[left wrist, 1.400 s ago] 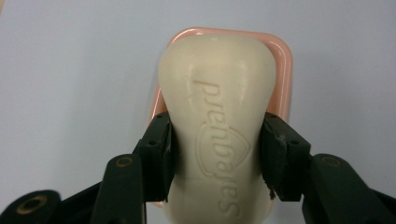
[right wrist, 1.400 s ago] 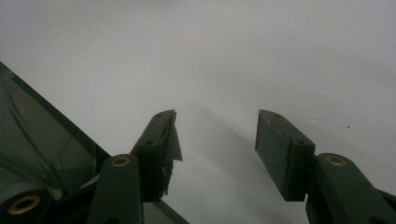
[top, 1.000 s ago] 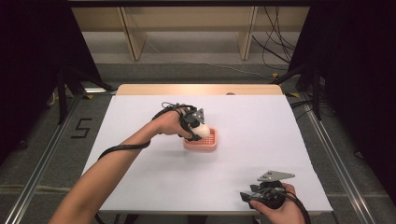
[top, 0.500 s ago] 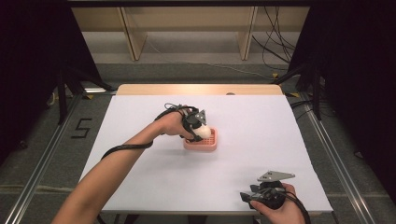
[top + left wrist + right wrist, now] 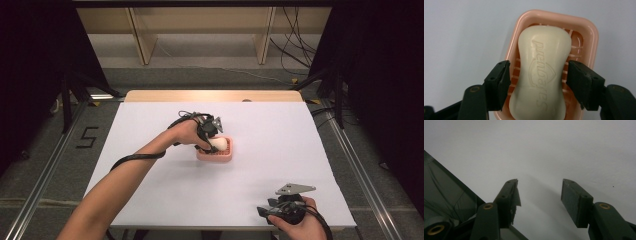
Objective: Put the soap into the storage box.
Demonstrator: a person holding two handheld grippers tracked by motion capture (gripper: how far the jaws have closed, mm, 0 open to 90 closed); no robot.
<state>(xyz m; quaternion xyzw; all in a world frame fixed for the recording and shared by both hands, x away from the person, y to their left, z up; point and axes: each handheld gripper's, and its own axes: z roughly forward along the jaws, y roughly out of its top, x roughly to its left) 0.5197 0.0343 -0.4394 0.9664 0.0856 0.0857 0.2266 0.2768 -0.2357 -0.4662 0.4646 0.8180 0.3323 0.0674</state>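
A cream bar of soap (image 5: 541,75) lies lengthwise in a pink soap dish (image 5: 589,32) on the white table. My left gripper (image 5: 539,65) reaches down over it, and its jaws have just been opening. They stand on either side of the bar's waist, the left pad clear of it and the right pad close beside it. From above, the soap (image 5: 218,144) shows in the dish (image 5: 223,155) under the left gripper (image 5: 212,139) near the table's middle. My right gripper (image 5: 264,212) rests open at the front right edge, with nothing between its jaws (image 5: 539,183).
The white table top (image 5: 280,135) has a wooden strip along its far edge. A black cable trails from the left gripper along the forearm. A dark sheet (image 5: 446,187) lies at the left of the right gripper view. Shelving and cables stand beyond the table.
The left hand stays over the dish with barely any shift. The right hand has not moved.
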